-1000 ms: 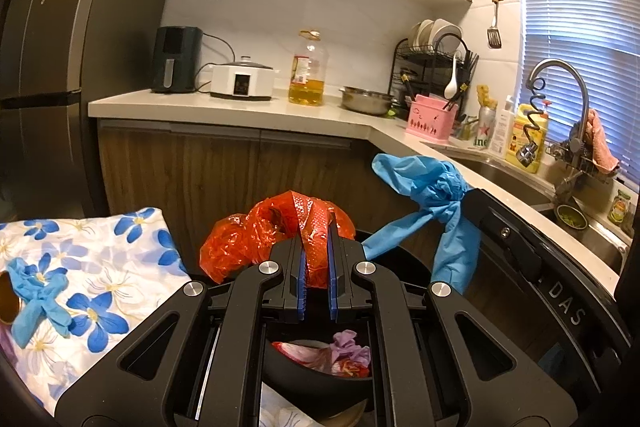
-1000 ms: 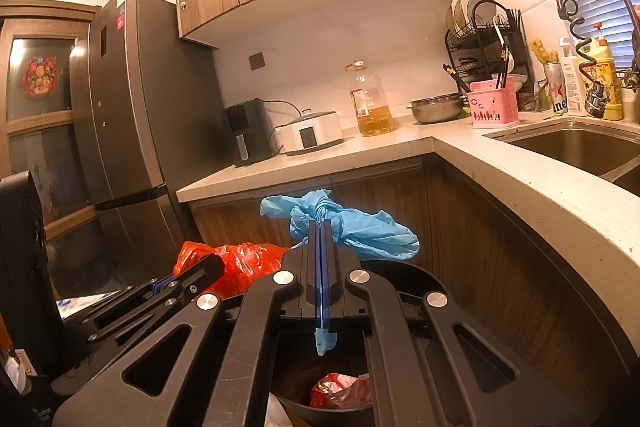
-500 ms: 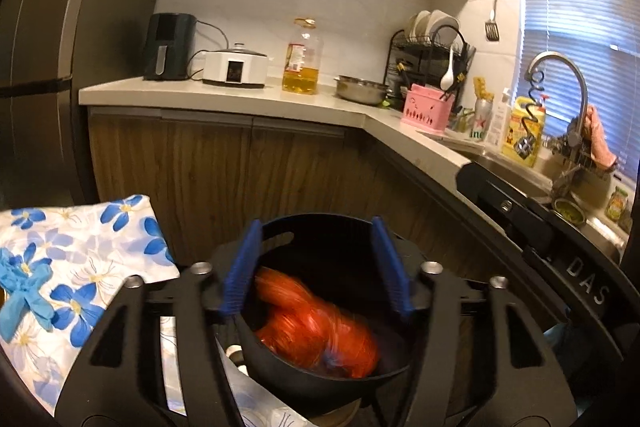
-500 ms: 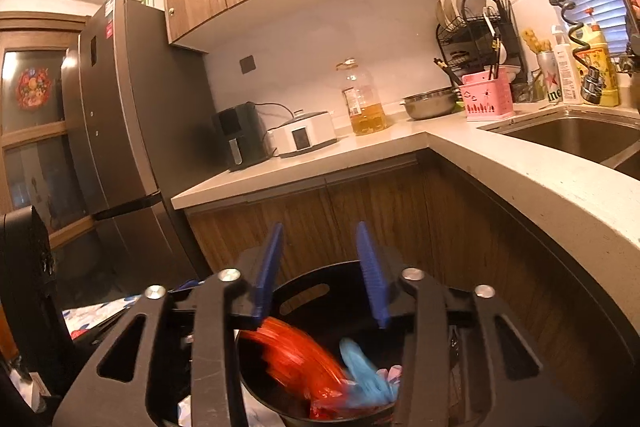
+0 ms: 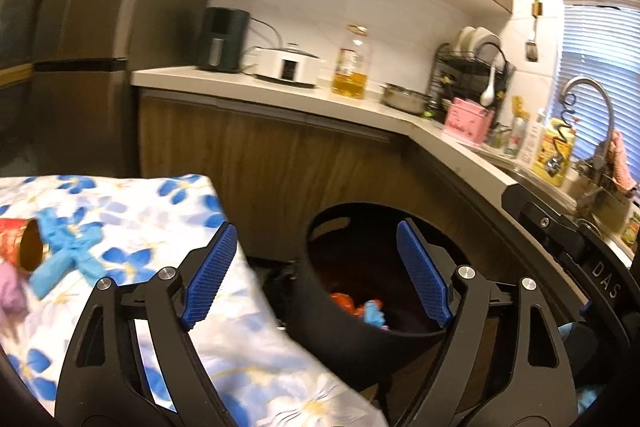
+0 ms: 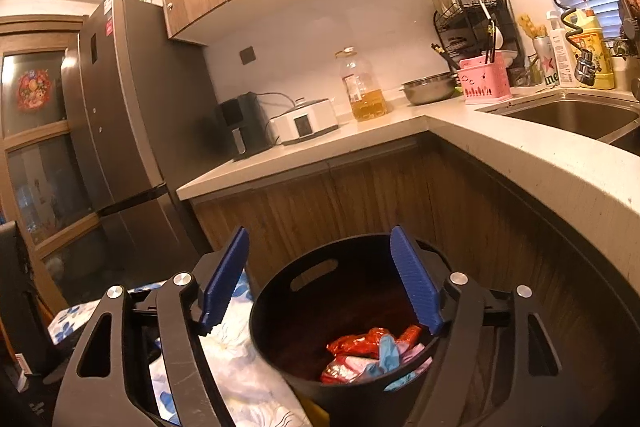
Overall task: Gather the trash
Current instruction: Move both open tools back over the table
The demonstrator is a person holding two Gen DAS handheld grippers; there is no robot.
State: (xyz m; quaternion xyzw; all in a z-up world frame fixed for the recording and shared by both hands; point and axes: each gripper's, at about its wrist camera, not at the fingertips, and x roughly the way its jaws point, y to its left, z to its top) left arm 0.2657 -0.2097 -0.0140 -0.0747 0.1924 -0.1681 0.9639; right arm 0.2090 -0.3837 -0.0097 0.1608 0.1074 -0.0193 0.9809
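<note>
A black round bin (image 6: 280, 307) (image 5: 320, 331) stands on the floor by the wooden cabinets. Inside it lie a red plastic bag (image 6: 360, 341) (image 5: 340, 301) and a blue glove (image 6: 386, 349) (image 5: 372, 311) among other wrappers. My right gripper (image 6: 320, 279) hovers over the bin, its jaws opening, nothing between them. My left gripper (image 5: 318, 275) sits above the bin's near-left rim, jaws also opening and empty. On the flowered cloth (image 5: 140, 215) to the left lie another blue glove (image 5: 66, 251), a red-and-gold tube (image 5: 20, 243) and a purple scrap (image 5: 10, 287).
The counter (image 6: 500, 147) wraps around behind and to the right of the bin, carrying an oil bottle (image 6: 362, 87), a cooker (image 6: 304, 121), a pink caddy (image 6: 484, 81) and a sink (image 6: 572, 115). A grey fridge (image 6: 116, 131) stands at left.
Both grippers went from shut to wide. The red bag left the left gripper and the blue glove left the right one; both fell into the bin. The left view swung leftwards towards the cloth.
</note>
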